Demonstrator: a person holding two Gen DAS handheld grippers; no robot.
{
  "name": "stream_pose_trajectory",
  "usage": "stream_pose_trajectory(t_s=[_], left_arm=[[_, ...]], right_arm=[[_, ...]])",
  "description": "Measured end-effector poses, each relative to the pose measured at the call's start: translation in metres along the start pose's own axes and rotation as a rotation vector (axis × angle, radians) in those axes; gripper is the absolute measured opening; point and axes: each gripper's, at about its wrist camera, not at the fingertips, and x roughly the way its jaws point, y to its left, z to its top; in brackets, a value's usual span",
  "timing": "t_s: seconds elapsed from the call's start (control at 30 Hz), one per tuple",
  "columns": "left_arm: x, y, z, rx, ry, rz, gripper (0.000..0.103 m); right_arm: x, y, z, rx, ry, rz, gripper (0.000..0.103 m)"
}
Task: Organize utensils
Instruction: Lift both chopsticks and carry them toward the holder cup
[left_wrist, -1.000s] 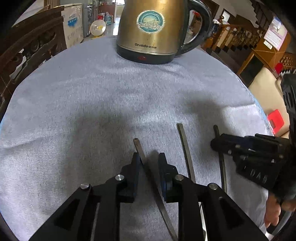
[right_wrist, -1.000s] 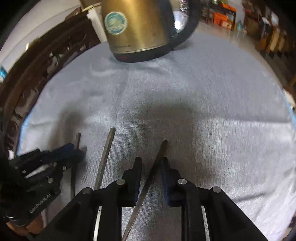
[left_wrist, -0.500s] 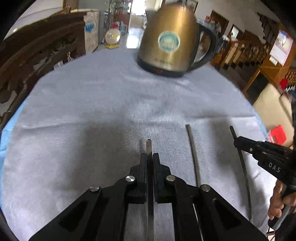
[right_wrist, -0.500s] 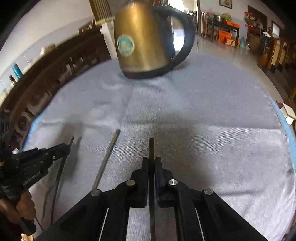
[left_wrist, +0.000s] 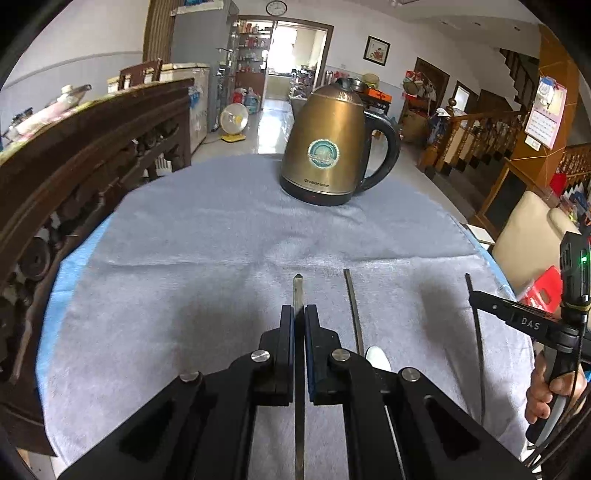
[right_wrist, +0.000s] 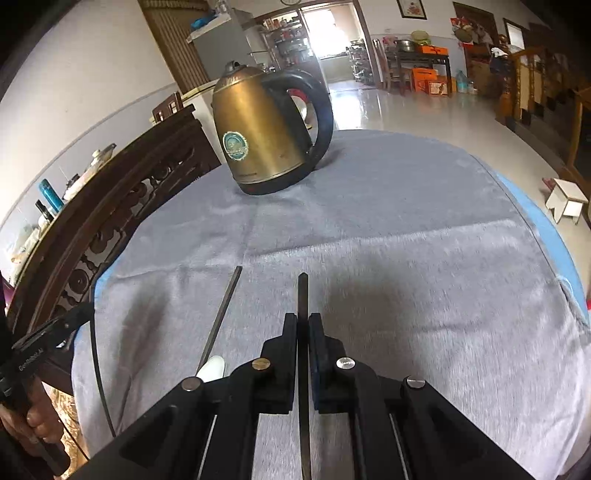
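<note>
My left gripper (left_wrist: 299, 312) is shut on the flat handle of a metal utensil (left_wrist: 297, 288), which sticks out ahead of the pads above the grey cloth. My right gripper (right_wrist: 303, 319) is shut on a darker utensil handle (right_wrist: 303, 291) in the same way. Between them a third utensil (left_wrist: 352, 306) (right_wrist: 223, 310) lies flat on the cloth, its pale bowl end near my fingers. In the left wrist view the right gripper (left_wrist: 474, 295) shows at the right edge with its thin utensil (left_wrist: 479, 350). The right wrist view shows the left gripper (right_wrist: 85, 309) at the left edge.
A brass-coloured electric kettle (left_wrist: 328, 147) (right_wrist: 262, 140) with a black handle stands at the far side of the grey tablecloth (left_wrist: 221, 240). A carved dark wooden chair back (left_wrist: 74, 155) runs along the left. A person's hand (left_wrist: 546, 391) grips the right tool.
Both grippers closed on the utensil handles that lay between their open fingers, then rose and drew back from the kettle. The utensils left the cloth and now point straight ahead.
</note>
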Motion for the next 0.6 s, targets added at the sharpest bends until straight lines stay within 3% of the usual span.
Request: stream_pose_trajectory(t_s=[0.27,0.6], left_arm=[[-0.030,-0.004,-0.018,0.016,-0.043,0.057,0.005],[-0.065,-0.010,-0.026,0.010,-0.101,0.065,0.005]], right_arm=[[-0.021,-0.006,-0.020,0.024,-0.013,0.013,0.007],[-0.048,0.000,-0.035,0.033,-0.058,0.025,0.007]])
